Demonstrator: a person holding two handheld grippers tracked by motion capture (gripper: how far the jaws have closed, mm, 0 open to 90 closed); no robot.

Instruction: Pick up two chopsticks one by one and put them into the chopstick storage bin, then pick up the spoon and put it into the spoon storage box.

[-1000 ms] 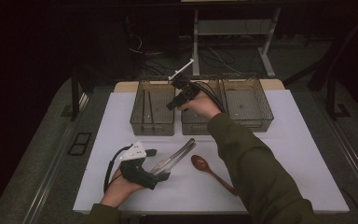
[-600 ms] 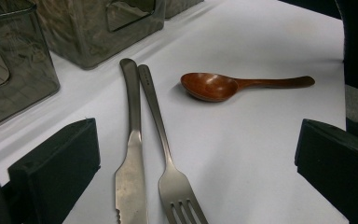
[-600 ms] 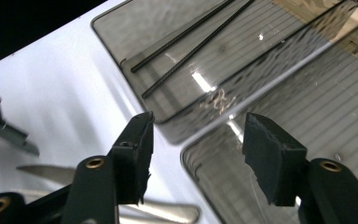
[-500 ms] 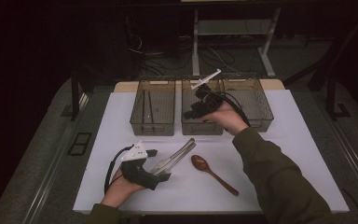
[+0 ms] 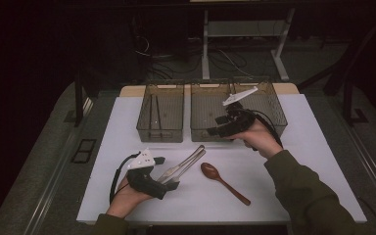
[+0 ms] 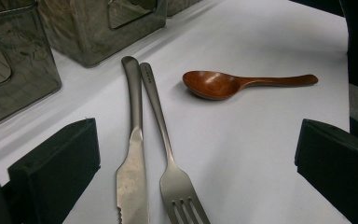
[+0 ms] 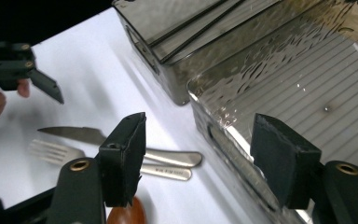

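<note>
Your right gripper (image 5: 219,129) has swung back from the left bin (image 5: 160,112) toward you, jaws just opening and empty, while knife (image 6: 133,154), fork (image 6: 168,154) and wooden spoon (image 6: 242,84) lie unsorted on the mat between your left gripper's (image 5: 171,174) wide-apart jaws.

Knife (image 6: 133,154), fork (image 6: 168,149) side by side; wooden spoon (image 6: 223,84) beyond.

1. Left gripper (image 5: 169,172): black body, blocky black jaws, pale grey three-cornered top plate, black cable looped behind.
2. Right gripper (image 5: 214,131): same build; brass-coloured eyelets at jaw bases.
3. Sleeves (image 5: 307,196): dark olive fabric.
</note>
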